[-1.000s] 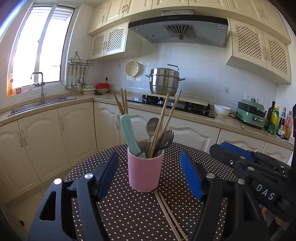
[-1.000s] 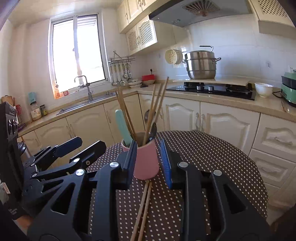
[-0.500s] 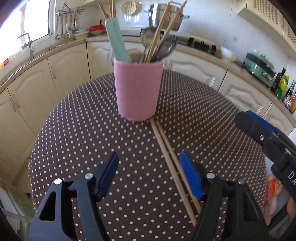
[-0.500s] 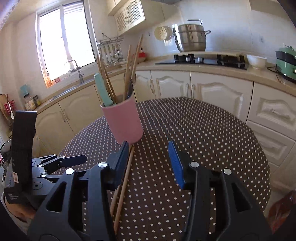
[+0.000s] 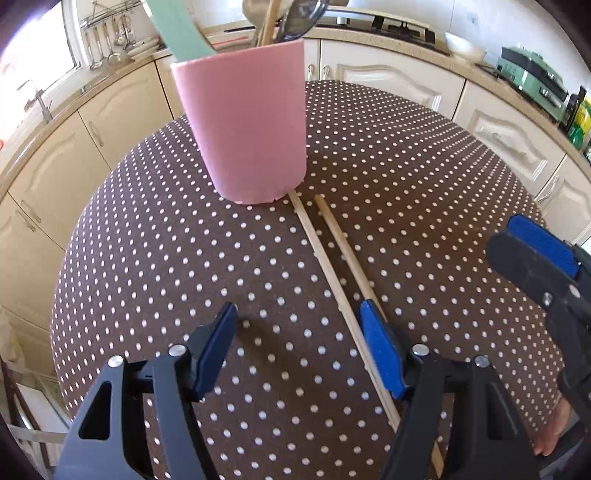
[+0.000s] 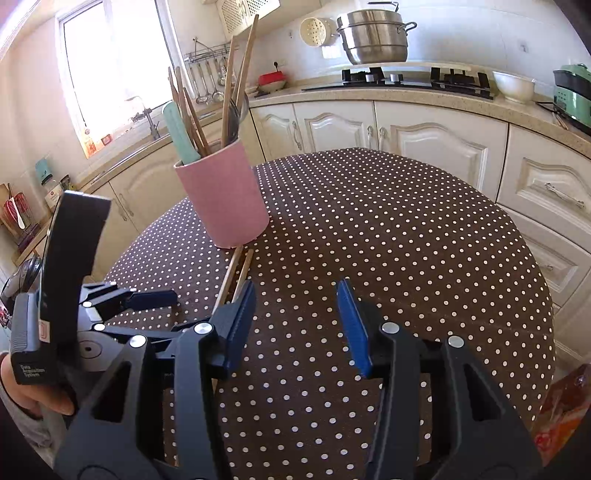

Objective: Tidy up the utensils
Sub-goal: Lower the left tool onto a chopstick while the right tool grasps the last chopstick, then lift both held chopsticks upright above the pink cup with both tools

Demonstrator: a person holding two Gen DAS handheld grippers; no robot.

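Observation:
A pink cup (image 5: 245,129) full of chopsticks, a mint-handled tool and spoons stands on the round brown dotted table (image 5: 147,258). Two wooden chopsticks (image 5: 332,273) lie side by side in front of it, running toward me. My left gripper (image 5: 297,343) is open, low over the table, with one chopstick between its fingers and the other under the right finger. In the right wrist view the cup (image 6: 225,195) is at the left, the chopsticks (image 6: 236,273) lead under my left finger, and my right gripper (image 6: 295,317) is open and empty above the table.
The left gripper's body (image 6: 110,314) sits at the lower left of the right wrist view. The right gripper (image 5: 546,266) shows at the right of the left wrist view. Cream cabinets (image 6: 406,129), a stove with a steel pot (image 6: 373,33) and a sink surround the table.
Both grippers have tilted down and dropped toward the table. The left gripper has come down around the lying chopsticks. The cup now looms closer in the left view.

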